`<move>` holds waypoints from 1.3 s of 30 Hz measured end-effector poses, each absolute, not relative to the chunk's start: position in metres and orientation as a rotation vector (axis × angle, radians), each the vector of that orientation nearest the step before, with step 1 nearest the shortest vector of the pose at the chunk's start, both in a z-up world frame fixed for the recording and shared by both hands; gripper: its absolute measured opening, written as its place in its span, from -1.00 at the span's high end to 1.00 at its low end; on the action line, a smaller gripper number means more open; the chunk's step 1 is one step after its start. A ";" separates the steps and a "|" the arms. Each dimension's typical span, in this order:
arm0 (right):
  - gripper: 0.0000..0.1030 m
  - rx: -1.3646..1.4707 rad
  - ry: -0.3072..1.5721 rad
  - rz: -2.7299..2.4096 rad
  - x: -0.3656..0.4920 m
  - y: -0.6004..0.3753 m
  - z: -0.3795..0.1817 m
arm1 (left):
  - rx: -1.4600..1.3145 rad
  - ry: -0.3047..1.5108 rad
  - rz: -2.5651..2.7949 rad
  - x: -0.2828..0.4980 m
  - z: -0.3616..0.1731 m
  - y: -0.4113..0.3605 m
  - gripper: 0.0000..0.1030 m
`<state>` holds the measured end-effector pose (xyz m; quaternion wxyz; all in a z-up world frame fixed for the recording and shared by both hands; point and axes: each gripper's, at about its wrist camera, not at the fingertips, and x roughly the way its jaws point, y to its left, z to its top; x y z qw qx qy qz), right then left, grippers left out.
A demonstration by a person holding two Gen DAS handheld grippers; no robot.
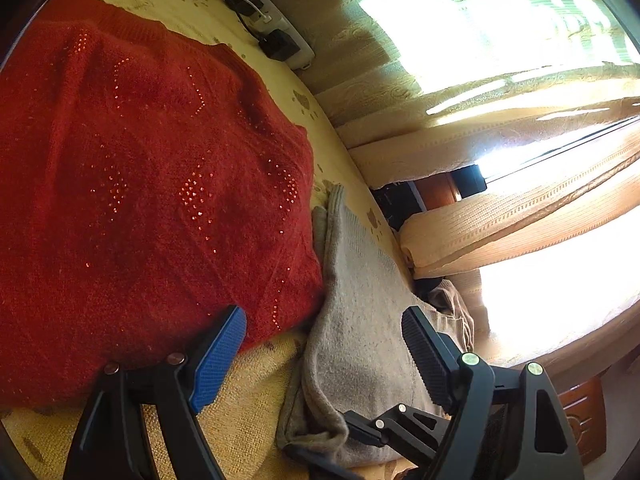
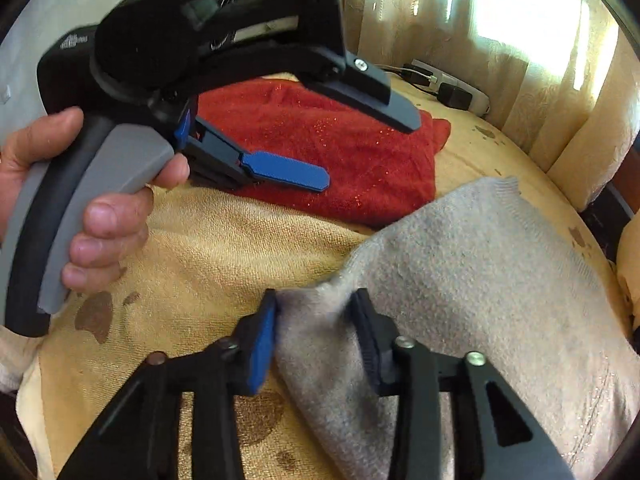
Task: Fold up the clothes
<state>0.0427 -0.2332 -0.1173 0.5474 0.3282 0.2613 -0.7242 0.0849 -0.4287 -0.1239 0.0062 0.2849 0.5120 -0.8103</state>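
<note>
A red knit sweater with sparkly beads lies spread on the yellow bed cover. A grey knit garment lies beside it, at the bed's edge. My left gripper is open and hangs over the border between the two, holding nothing. In the right wrist view the grey garment has a bunched corner between the pads of my right gripper, which is shut on it. My left gripper, held by a hand, hovers open above the red sweater.
A white power strip with black plugs and cables lies at the far edge of the bed, also in the right wrist view as the power strip. Beige curtains hang close along the bed's side. The yellow cover carries brown printed patches.
</note>
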 end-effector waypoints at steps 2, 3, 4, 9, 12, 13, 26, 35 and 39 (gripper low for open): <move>0.65 0.792 0.557 -1.731 0.034 -0.225 -0.111 | 0.887 1.628 -2.530 0.085 -0.126 -0.430 -0.59; 0.67 0.802 0.521 -1.737 0.029 -0.220 -0.108 | 0.885 1.639 -2.532 0.085 -0.127 -0.431 -0.59; 0.68 0.813 0.478 -1.744 0.024 -0.214 -0.104 | 0.882 1.647 -2.535 0.084 -0.127 -0.431 -0.59; 0.70 0.808 0.322 -1.819 0.003 -0.195 -0.075 | 0.949 1.754 -2.516 0.077 -0.132 -0.428 -0.59; 0.70 0.797 0.265 -1.870 -0.009 -0.187 -0.058 | 1.074 1.890 -2.464 0.067 -0.137 -0.422 -0.71; 0.70 0.788 0.256 -1.887 -0.011 -0.183 -0.054 | 1.127 1.927 -2.443 0.062 -0.138 -0.418 -0.73; 0.70 0.731 0.273 -1.852 0.010 -0.168 -0.040 | 1.429 2.087 -2.257 -0.025 -0.143 -0.396 -0.73; 0.69 0.701 0.347 -1.780 0.031 -0.174 -0.042 | 1.610 1.897 -2.281 -0.059 -0.141 -0.385 -0.73; 0.23 0.694 0.337 -1.719 0.038 -0.174 -0.047 | 1.625 1.846 -2.338 -0.063 -0.137 -0.383 -0.73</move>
